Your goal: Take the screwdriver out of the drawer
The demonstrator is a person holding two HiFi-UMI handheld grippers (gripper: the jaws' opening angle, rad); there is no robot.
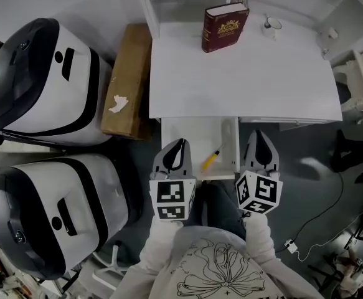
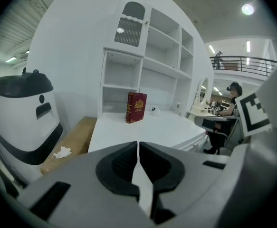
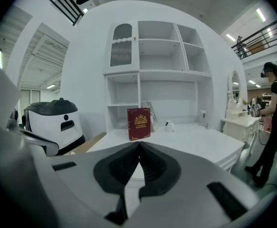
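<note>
Both left claw [image 1: 176, 147] and right claw [image 1: 259, 141] are shut and empty, so the screwdriver [image 1: 212, 159] could be shoved across the drawer [image 1: 187, 132] unless one is opened

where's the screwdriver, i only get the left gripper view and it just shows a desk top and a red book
Observer: The head view shows an open drawer under the desk's front edge, and a screwdriver with a yellow handle lies in it.
Operator: which tongs are nearer
Observer: The left tongs are over the drawer's left part, with the screwdriver just to their right.
Operator: and the right ones
Observer: The right tongs are outside the drawer's right wall, shut and holding nothing.
</note>
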